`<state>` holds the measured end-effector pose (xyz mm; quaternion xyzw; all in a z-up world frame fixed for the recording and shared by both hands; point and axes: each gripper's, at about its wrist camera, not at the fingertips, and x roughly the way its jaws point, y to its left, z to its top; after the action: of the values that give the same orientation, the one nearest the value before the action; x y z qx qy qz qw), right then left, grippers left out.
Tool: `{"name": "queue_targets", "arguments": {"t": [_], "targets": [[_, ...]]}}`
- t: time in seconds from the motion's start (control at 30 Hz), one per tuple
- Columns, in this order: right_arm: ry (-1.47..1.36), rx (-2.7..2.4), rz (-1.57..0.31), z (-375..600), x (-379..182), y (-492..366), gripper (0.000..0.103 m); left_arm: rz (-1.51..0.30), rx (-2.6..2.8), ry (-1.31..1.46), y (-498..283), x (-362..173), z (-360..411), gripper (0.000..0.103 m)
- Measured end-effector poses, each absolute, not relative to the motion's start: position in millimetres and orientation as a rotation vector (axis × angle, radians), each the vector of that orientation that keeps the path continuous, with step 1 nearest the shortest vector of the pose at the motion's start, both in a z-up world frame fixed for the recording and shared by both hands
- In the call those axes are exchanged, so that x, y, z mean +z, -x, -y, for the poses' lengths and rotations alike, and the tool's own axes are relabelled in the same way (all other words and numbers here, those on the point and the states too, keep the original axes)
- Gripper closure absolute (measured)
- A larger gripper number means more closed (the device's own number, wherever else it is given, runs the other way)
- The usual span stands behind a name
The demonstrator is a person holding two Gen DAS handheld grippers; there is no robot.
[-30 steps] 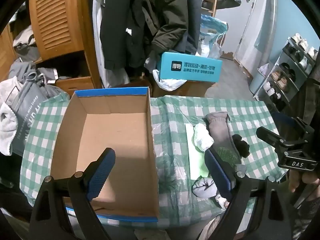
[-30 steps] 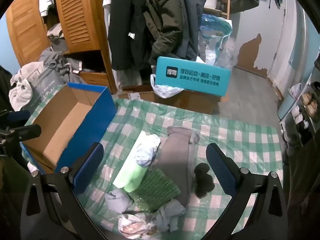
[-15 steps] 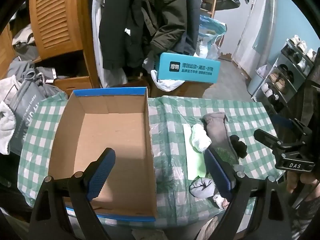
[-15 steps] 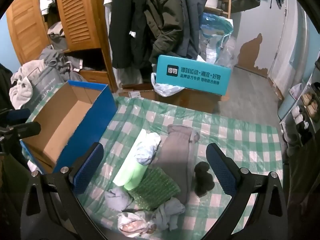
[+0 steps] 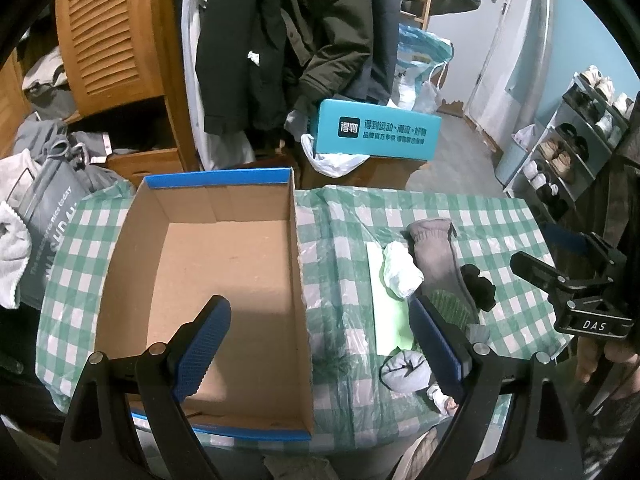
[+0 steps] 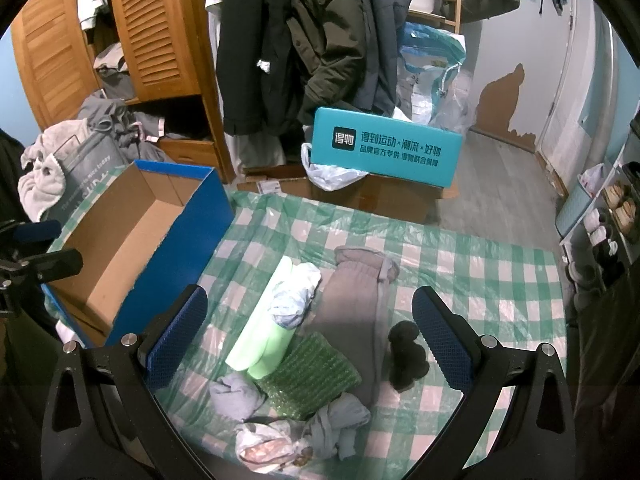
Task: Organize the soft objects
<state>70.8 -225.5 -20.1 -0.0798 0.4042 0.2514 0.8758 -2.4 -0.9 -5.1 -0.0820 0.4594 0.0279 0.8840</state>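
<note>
1. Right gripper (image 6: 310, 338): jaws wide apart, holding nothing, above the pile.
2. Box (image 6: 120, 240): open, on the checked cloth (image 6: 480, 280), left of the pile.
3. Pile: grey sock (image 6: 356, 304), green roll (image 6: 264, 332), bubble wrap (image 6: 316, 376), black item (image 6: 406, 356), touching or just beside each other.
4. Left gripper (image 6: 24, 256): at the left edge, jaw state unclear.

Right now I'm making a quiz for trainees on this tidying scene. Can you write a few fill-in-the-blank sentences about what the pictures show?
1. The open cardboard box with blue outer walls holds ____.
2. The long grey knitted sock lies on a tablecloth checked white and ____.
3. The small black fuzzy object lies to the ____ of that sock in the right wrist view.
4. Both the left gripper and the right gripper have their jaws ____.

Missing words: nothing; green; right; open
</note>
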Motion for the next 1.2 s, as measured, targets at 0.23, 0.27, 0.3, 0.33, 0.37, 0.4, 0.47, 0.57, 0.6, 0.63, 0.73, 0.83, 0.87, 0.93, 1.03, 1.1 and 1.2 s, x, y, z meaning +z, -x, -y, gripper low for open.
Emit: {"name": "queue_targets", "arguments": {"t": [0.23, 0.27, 0.3, 0.33, 0.37, 0.4, 0.47, 0.57, 0.6, 0.63, 0.73, 0.83, 0.87, 0.93, 1.03, 1.1, 1.2], "targets": [[0.166, 0.526, -0.845, 226.2, -20.1, -70.8, 0.002, -0.955, 0.060, 0.170, 2.3, -5.9, 2.8, 0.011], [0.167, 0.524, -0.845, 226.2, -20.0, -70.9, 0.002, -0.955, 0.060, 0.169, 2.1, -5.3, 2.6, 0.011], [0.167, 0.526, -0.846, 226.1, -20.0, -71.0, 0.002, -0.956, 0.059, 0.169, 2.0, -5.0, 2.3, 0.011], [0.167, 0.526, -0.846, 226.2, -19.9, -71.0, 0.002, -0.956, 0.059, 0.169, 2.1, -5.0, 2.2, 0.011], [0.167, 0.525, -0.847, 226.2, -19.9, -71.1, 0.002, -0.955, 0.059, 0.169, 2.1, -5.0, 2.3, 0.011], [0.167, 0.525, -0.847, 226.1, -19.8, -71.0, 0.002, -0.956, 0.059, 0.169, 2.1, -5.0, 2.4, 0.011], [0.168, 0.525, -0.847, 226.1, -19.5, -71.2, 0.002, -0.956, 0.060, 0.169, 2.1, -5.3, 2.5, 0.011], [0.168, 0.526, -0.848, 226.1, -19.4, -71.5, 0.002, -0.957, 0.059, 0.171, 2.4, -5.7, 2.7, 0.011], [0.167, 0.525, -0.848, 226.2, -19.5, -71.4, 0.002, -0.956, 0.060, 0.170, 2.4, -5.4, 3.1, 0.011], [0.168, 0.524, -0.847, 226.2, -19.5, -71.2, 0.002, -0.957, 0.060, 0.169, 2.6, -5.6, 3.3, 0.011], [0.166, 0.525, -0.848, 226.2, -19.5, -71.2, 0.002, -0.959, 0.059, 0.168, 3.7, -8.3, 4.5, 0.011], [0.168, 0.525, -0.849, 226.1, -20.1, -71.2, 0.002, -0.958, 0.059, 0.165, 3.2, -8.3, 4.3, 0.011], [0.168, 0.525, -0.850, 226.1, -20.1, -71.2, 0.002, -0.959, 0.059, 0.165, 3.1, -8.1, 4.1, 0.011], [0.168, 0.525, -0.850, 226.1, -20.2, -71.2, 0.002, -0.959, 0.060, 0.168, 2.8, -7.7, 3.9, 0.011], [0.168, 0.525, -0.850, 226.1, -20.5, -71.3, 0.002, -0.961, 0.061, 0.167, 3.5, -8.6, 4.5, 0.011], [0.168, 0.525, -0.851, 226.0, -20.8, -71.4, 0.002, -0.959, 0.061, 0.167, 3.0, -7.9, 4.2, 0.011], [0.168, 0.524, -0.851, 226.1, -21.1, -71.5, 0.002, -0.960, 0.060, 0.167, 2.8, -7.9, 4.3, 0.011]]}}
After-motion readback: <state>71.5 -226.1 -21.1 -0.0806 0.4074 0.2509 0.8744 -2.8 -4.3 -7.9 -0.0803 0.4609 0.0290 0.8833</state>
